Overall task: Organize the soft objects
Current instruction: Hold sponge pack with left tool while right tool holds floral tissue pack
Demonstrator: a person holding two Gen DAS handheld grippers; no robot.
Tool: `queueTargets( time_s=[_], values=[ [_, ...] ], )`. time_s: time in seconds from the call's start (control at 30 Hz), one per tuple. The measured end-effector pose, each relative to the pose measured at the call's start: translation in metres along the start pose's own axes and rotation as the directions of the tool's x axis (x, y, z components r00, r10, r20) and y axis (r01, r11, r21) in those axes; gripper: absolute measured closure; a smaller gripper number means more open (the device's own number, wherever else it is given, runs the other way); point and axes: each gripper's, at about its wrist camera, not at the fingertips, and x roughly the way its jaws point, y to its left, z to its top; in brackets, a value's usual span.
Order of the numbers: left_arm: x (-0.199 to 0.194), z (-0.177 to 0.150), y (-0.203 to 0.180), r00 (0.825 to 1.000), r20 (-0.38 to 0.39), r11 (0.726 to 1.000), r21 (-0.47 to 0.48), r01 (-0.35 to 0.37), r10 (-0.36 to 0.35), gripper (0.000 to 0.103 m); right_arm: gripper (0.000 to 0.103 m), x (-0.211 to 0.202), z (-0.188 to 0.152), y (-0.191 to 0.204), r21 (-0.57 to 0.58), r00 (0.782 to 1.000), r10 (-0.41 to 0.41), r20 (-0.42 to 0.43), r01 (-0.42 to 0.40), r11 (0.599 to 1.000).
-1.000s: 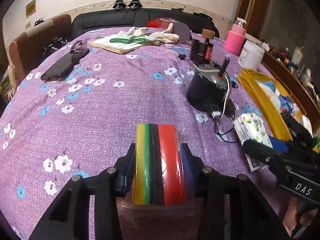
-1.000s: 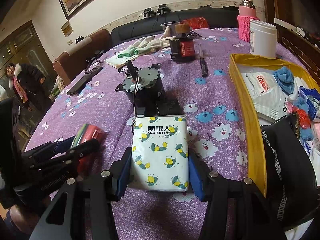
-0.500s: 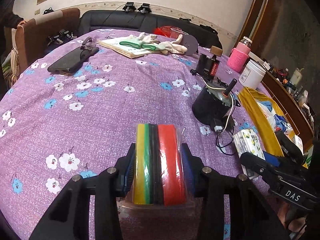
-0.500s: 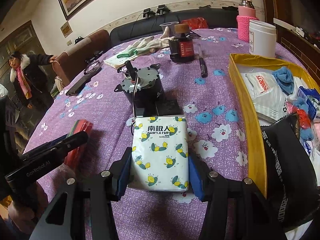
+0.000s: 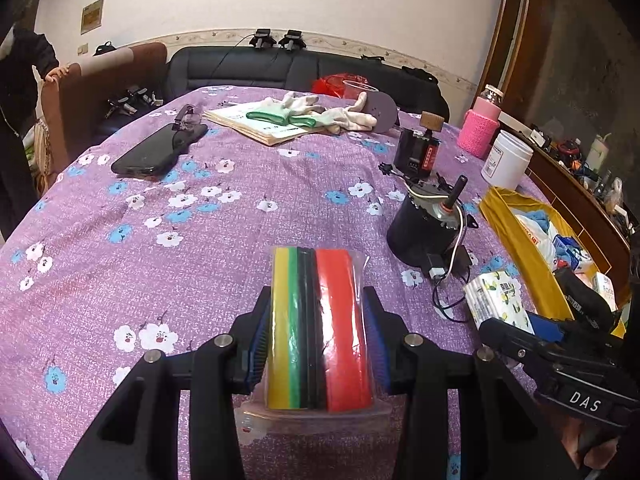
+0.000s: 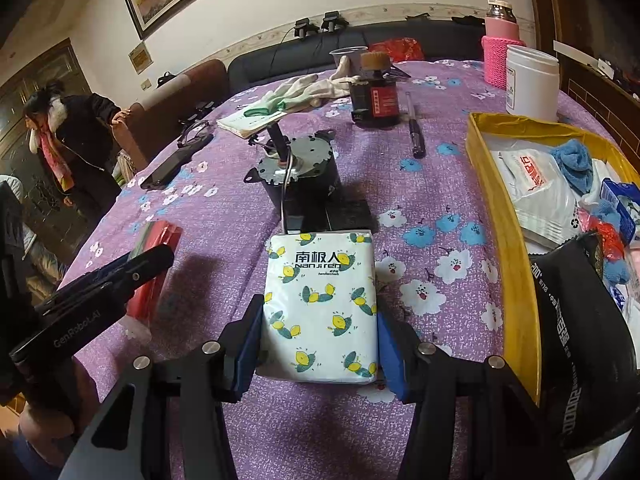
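My left gripper (image 5: 318, 344) clamps the wrapped colour pack (image 5: 318, 332), my right gripper (image 6: 320, 344) clamps the tissue pack (image 6: 322, 308) over the tablecloth (image 5: 160, 240), both poised (I judge) for the yellow tray (image 6: 516, 280) just right.

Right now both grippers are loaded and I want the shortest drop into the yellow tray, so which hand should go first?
Right. The right gripper is shut on the lemon-print white tissue pack, beside the yellow tray. The left gripper, shut on the striped pack, sits farther away.
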Motion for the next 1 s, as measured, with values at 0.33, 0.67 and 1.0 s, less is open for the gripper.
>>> queueTargets(
  time_s=[0.33,0.67,1.0],
  values=[
    [0.0001,-0.0001,0.0004,1.000,-0.002,1.000,-0.001,-0.001,0.001,0.062,0.047,0.0007,0.0002,0.0009,-0.003,1.000,0.002,0.001,-0.002,1.000],
    [0.0009,-0.0006,-0.0002,1.000,-0.003,1.000,0.001,0.000,0.000,0.062,0.047,0.0011,-0.0002,0.0021,-0.002,1.000,0.004,0.001,-0.004,1.000],
    [0.0003,-0.0004,-0.0010,1.000,0.001,1.000,0.001,0.001,-0.001,0.062,0.047,0.0005,-0.0005,0.0020,-0.003,1.000,0.005,0.004,-0.005,1.000]
  ],
)
